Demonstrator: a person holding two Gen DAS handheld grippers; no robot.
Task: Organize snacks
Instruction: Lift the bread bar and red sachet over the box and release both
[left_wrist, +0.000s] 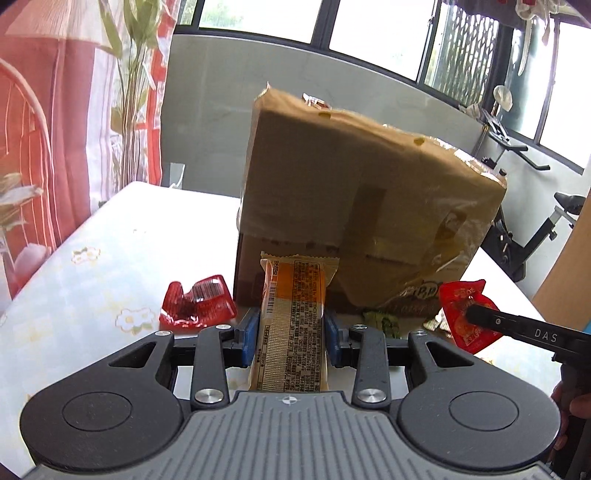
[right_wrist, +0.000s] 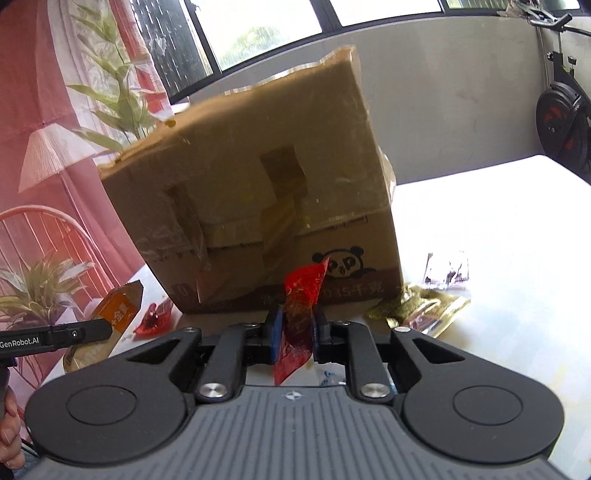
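Observation:
My left gripper (left_wrist: 291, 325) is shut on an orange snack bar (left_wrist: 291, 317), which stands lengthwise between the blue pads, lifted off the table. My right gripper (right_wrist: 295, 325) is shut on a red snack packet (right_wrist: 299, 306) that hangs crumpled between its pads. Both point at a tall cardboard box (left_wrist: 365, 199) (right_wrist: 258, 199) standing just ahead on the white table (left_wrist: 92, 258). In the left wrist view the right gripper (left_wrist: 476, 317) comes in from the right with its red packet (left_wrist: 461, 302). In the right wrist view the left gripper (right_wrist: 107, 326) shows at the left with the orange bar (right_wrist: 118, 310).
Another red packet (left_wrist: 197, 302) (right_wrist: 155, 317) lies on the table left of the box. A green wrapper (left_wrist: 380, 319) sits at the box's foot. Gold and dark packets (right_wrist: 424, 302) lie to the box's right. An exercise bike (left_wrist: 532, 229) stands beyond the table; curtains hang at the left.

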